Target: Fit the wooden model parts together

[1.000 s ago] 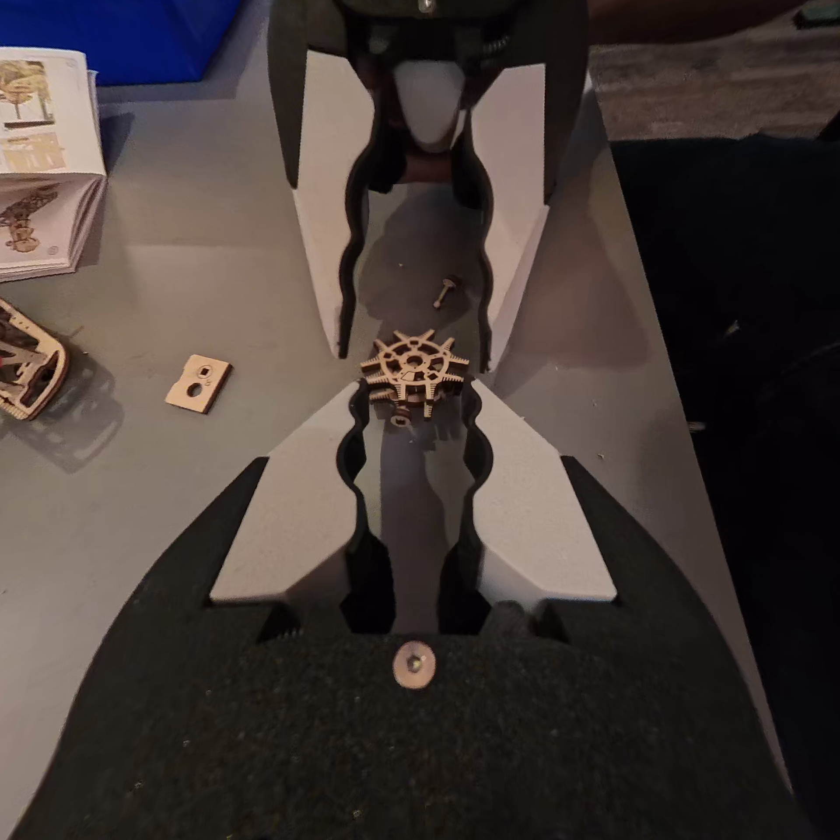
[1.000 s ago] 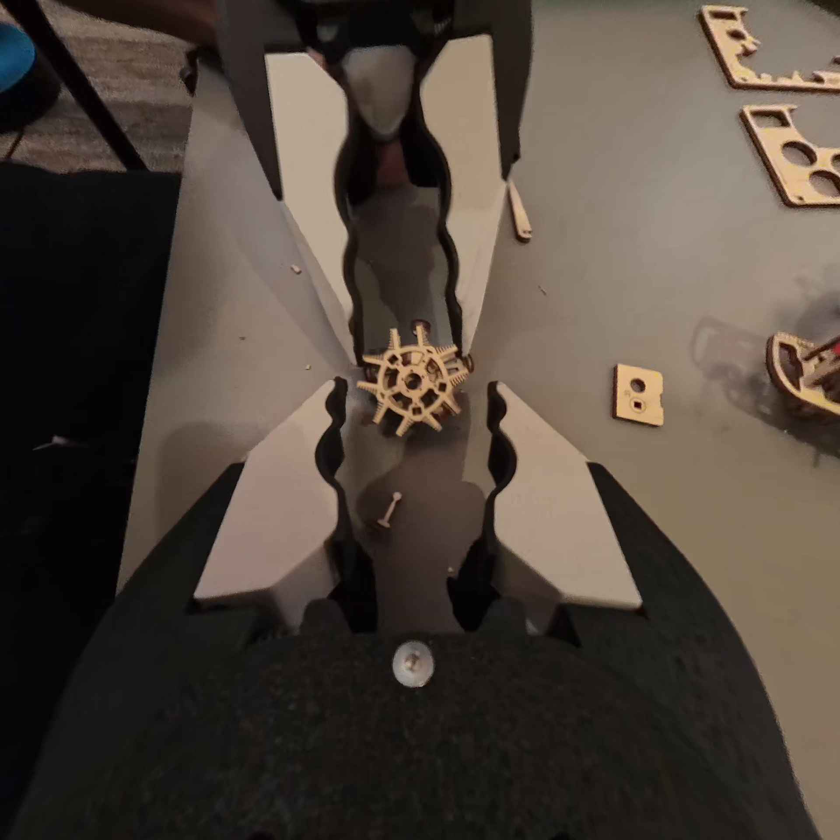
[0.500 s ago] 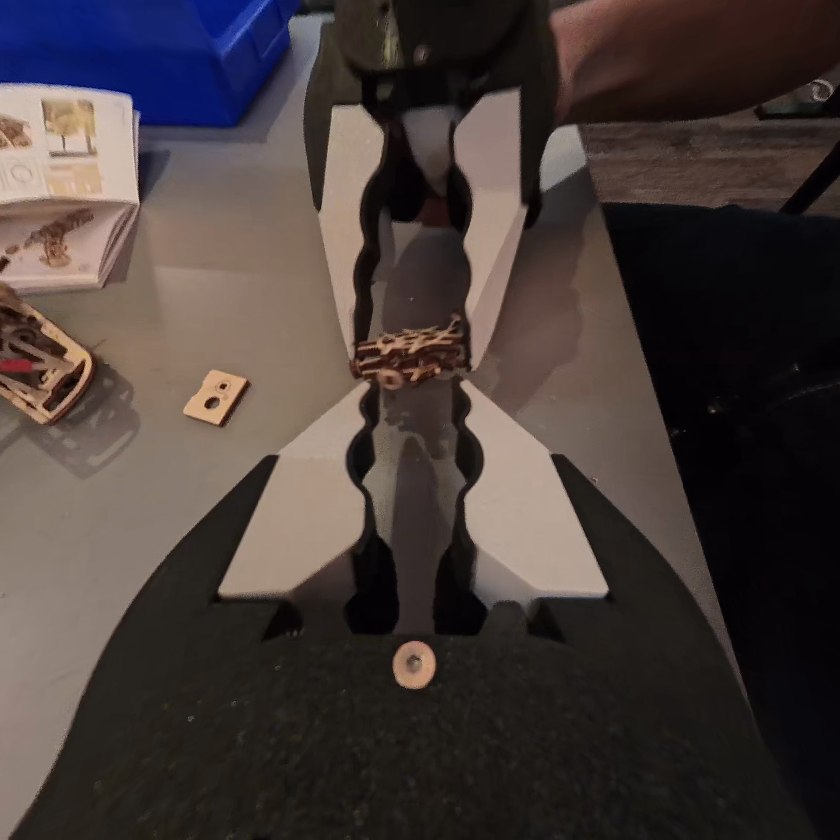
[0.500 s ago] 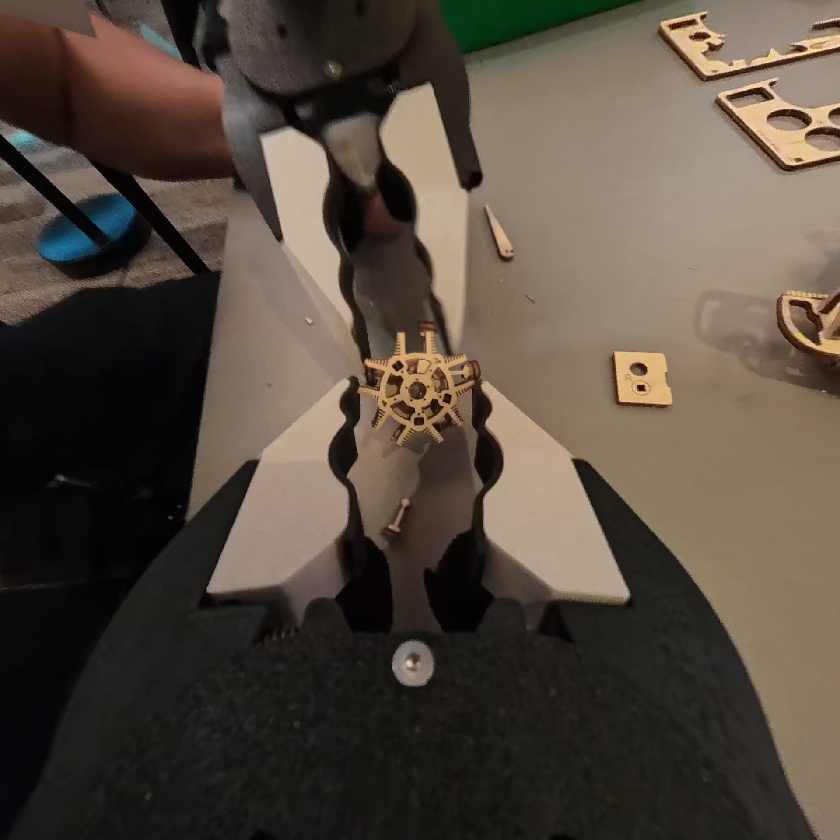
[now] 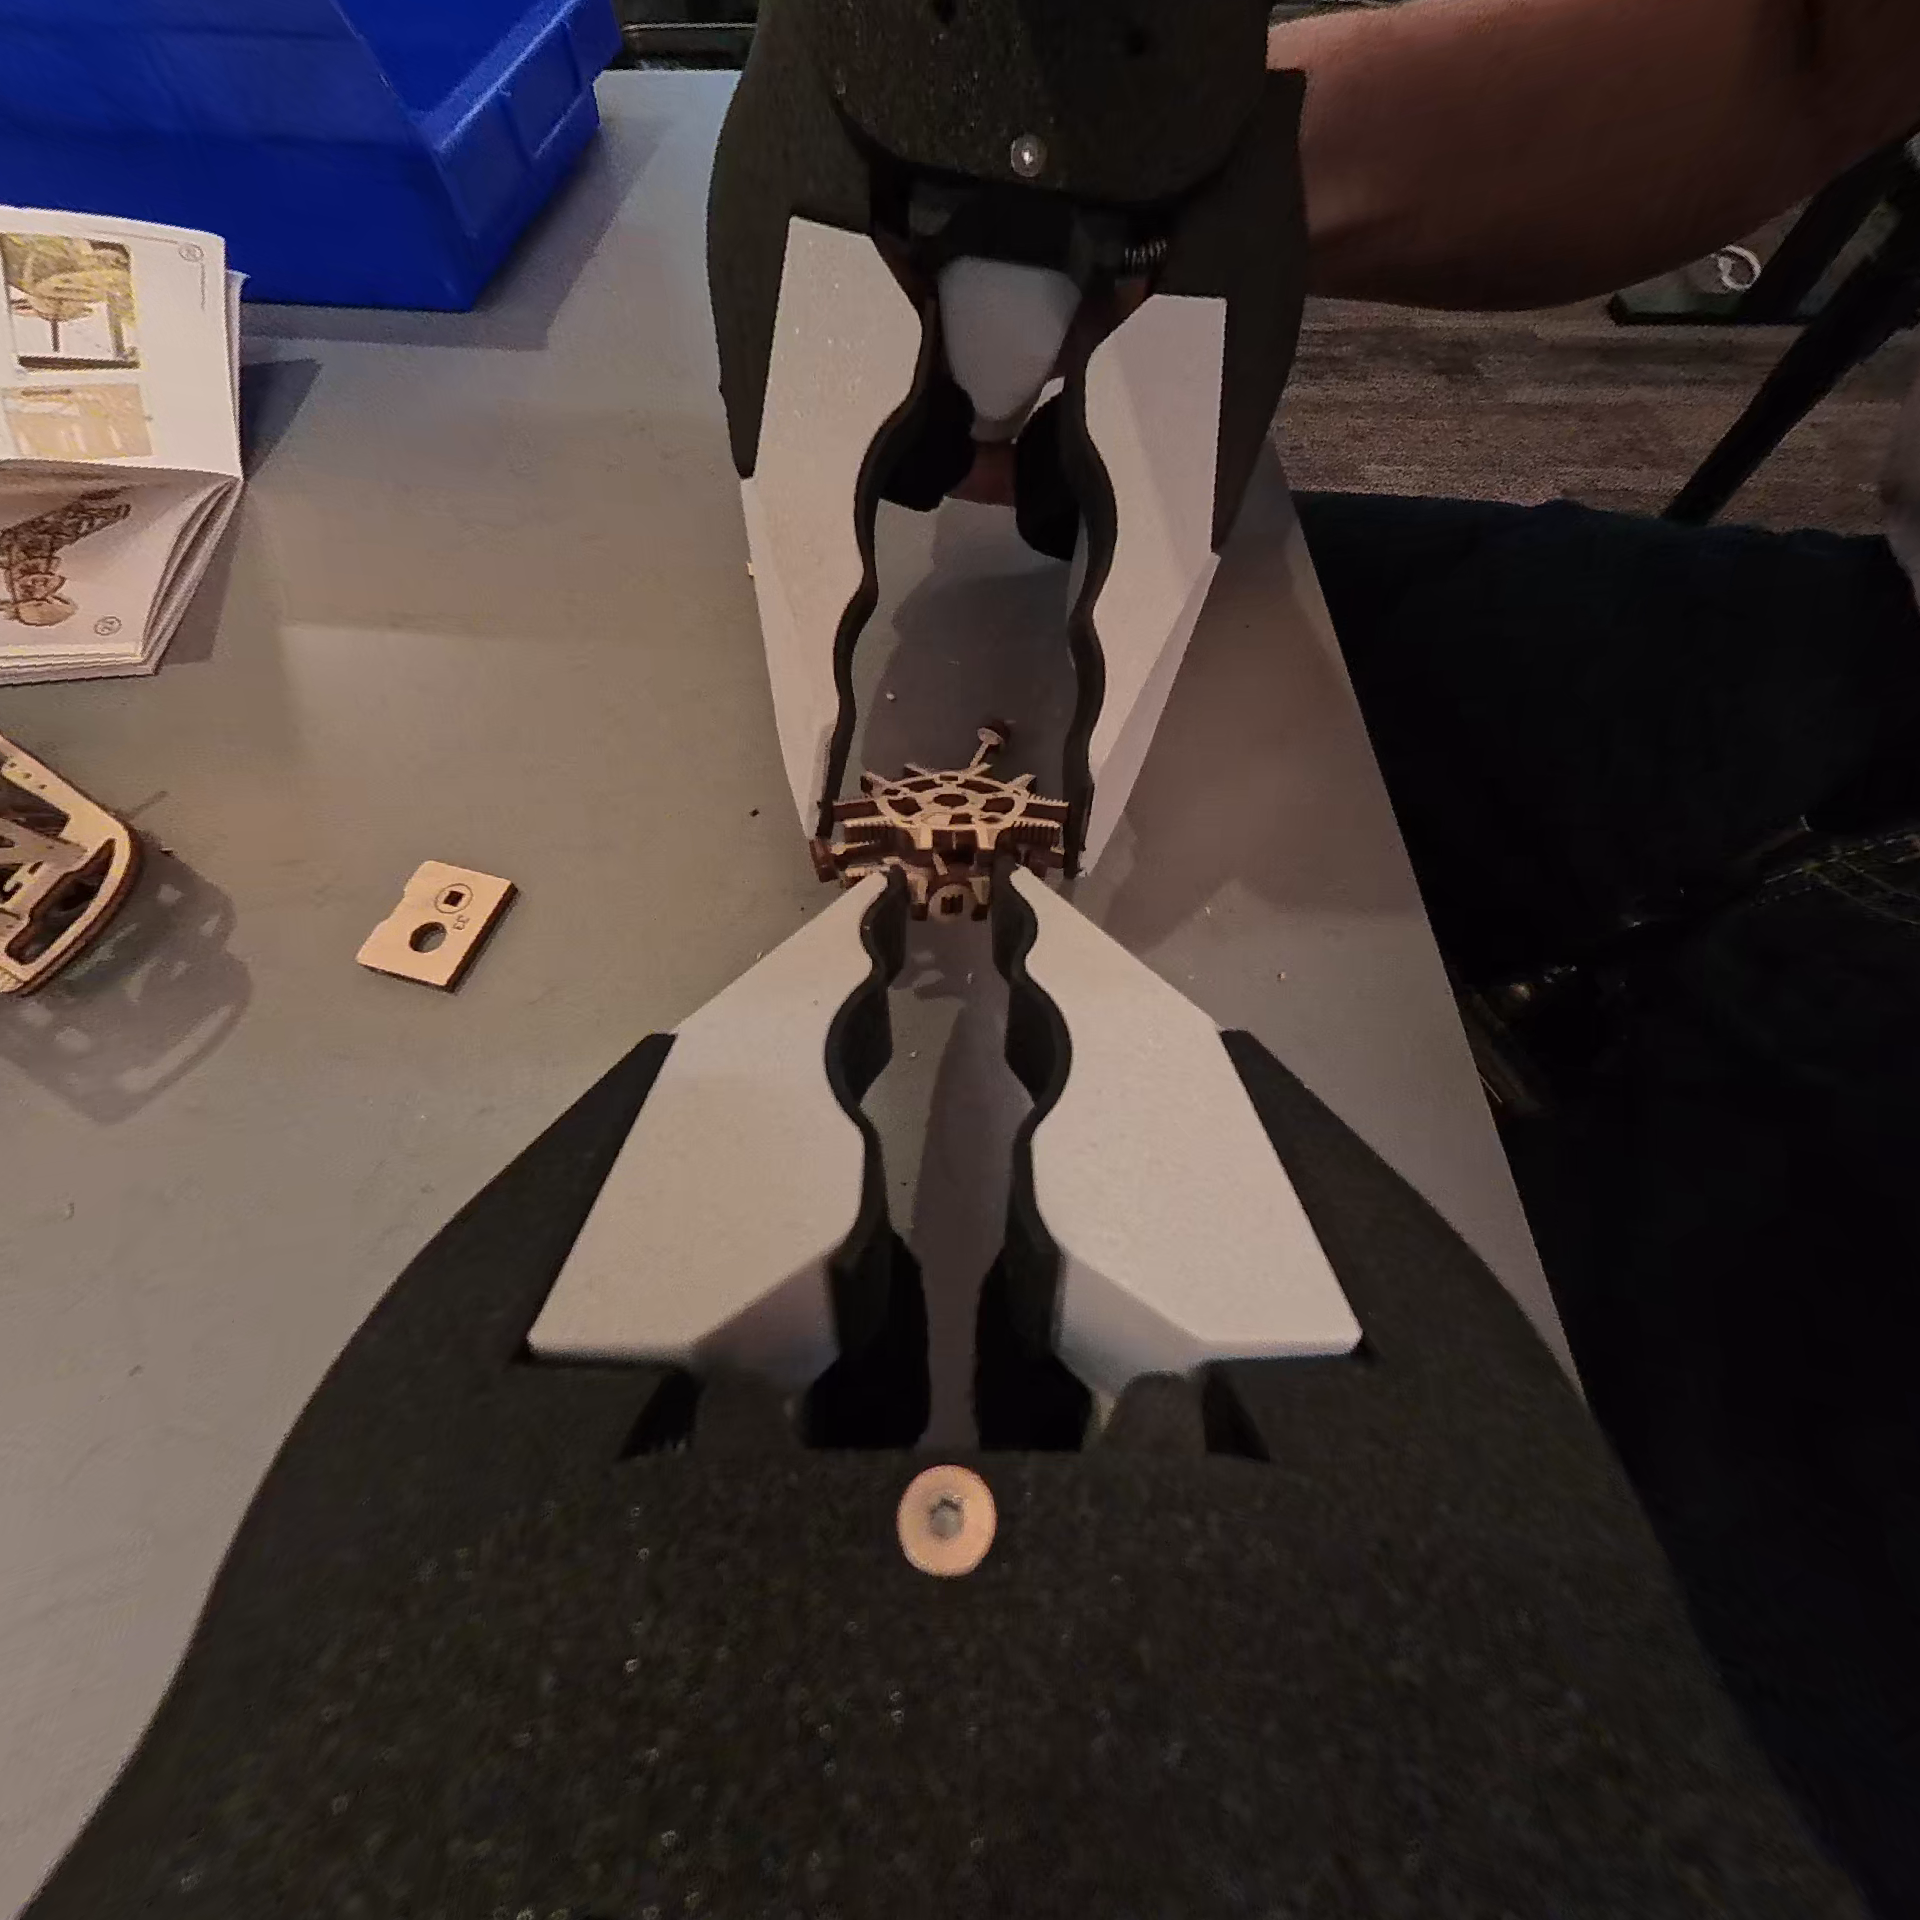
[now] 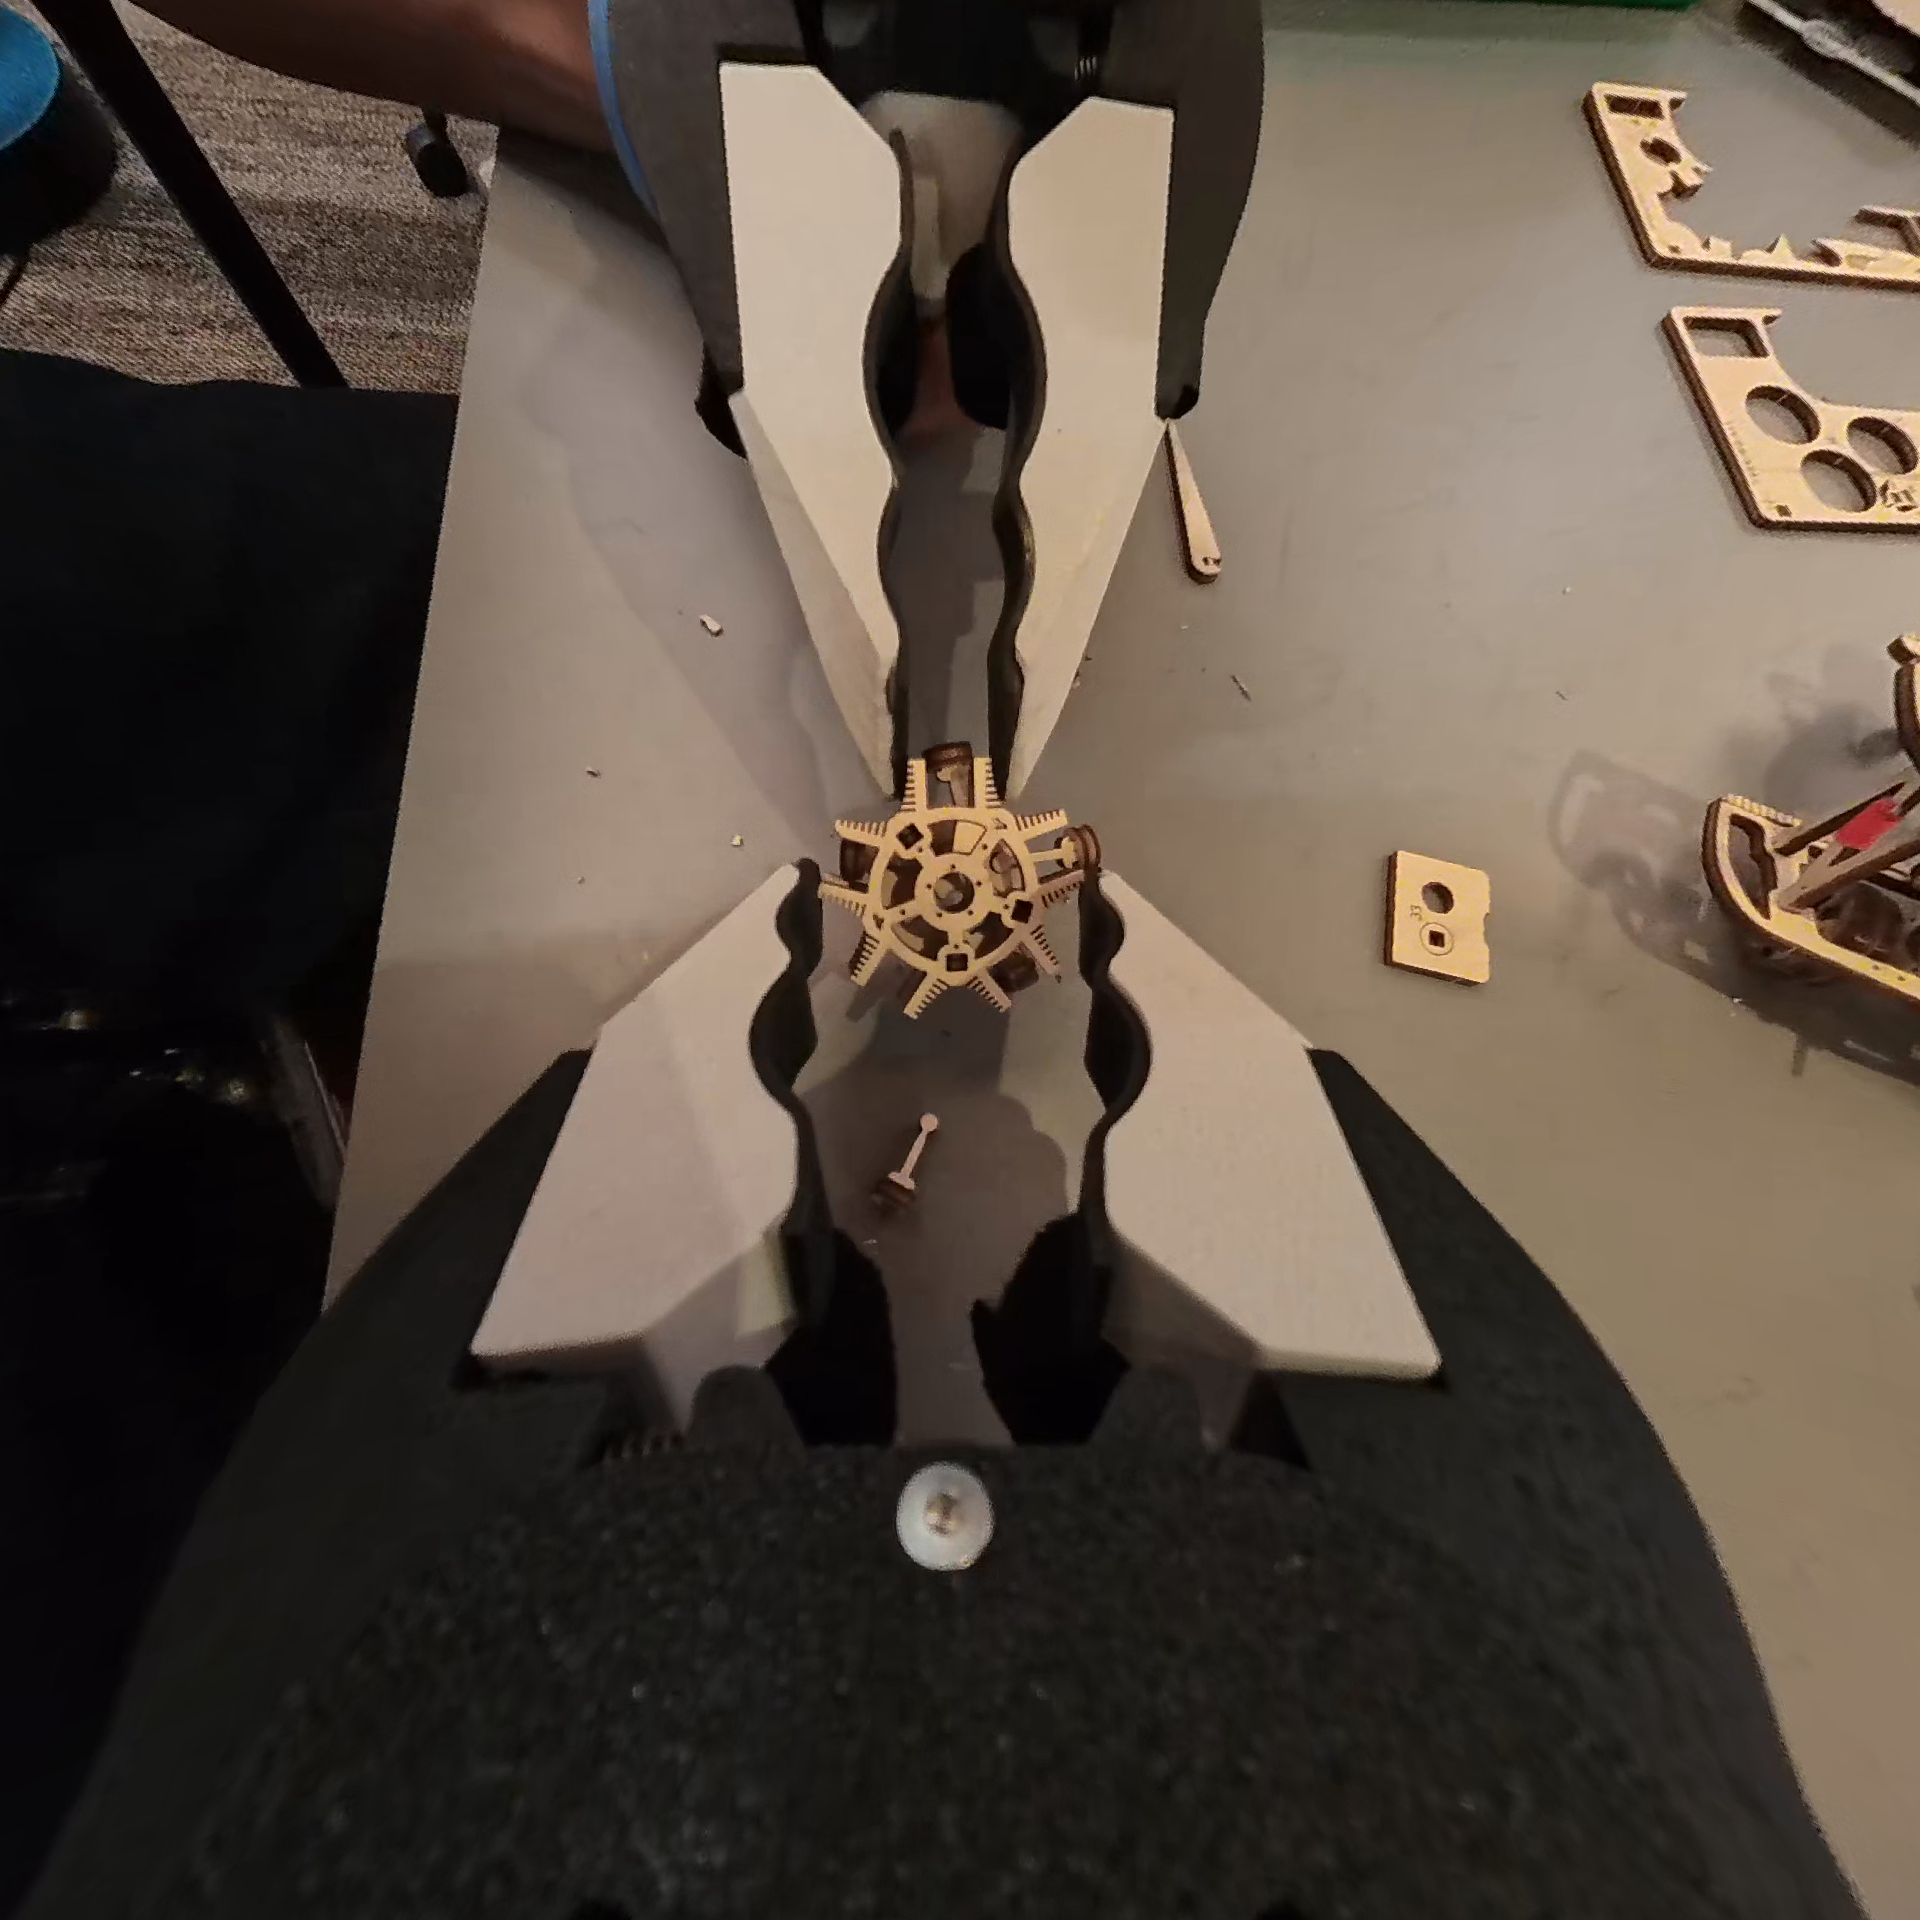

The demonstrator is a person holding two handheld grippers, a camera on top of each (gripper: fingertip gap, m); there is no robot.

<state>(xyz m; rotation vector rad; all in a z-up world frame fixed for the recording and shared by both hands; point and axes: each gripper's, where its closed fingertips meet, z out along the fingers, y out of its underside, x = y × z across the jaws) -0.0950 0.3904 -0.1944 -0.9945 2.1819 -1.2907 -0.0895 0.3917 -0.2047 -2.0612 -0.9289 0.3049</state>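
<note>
Two grippers — left gripper (image 5: 948, 902), right gripper (image 6: 943, 914) — and one spiked wooden wheel (image 6: 954, 902). One loose pin (image 6: 906, 1166), one small square plate (image 6: 1436, 916), one thin stick (image 6: 1191, 501), two punched-out sheets (image 6: 1813, 426), one booklet (image 5: 99, 447), one blue bin (image 5: 312, 135) — and one part-built wooden model (image 6: 1818, 883).

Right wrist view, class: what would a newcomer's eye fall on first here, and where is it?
First the spiky wooden wheel, mid-frame, held up over the grey table between the two claws. The left claw pinches its far edge, and the right claw flanks its sides. Next, a small pin lies on the table beneath, and a holed plate to the right.
</note>
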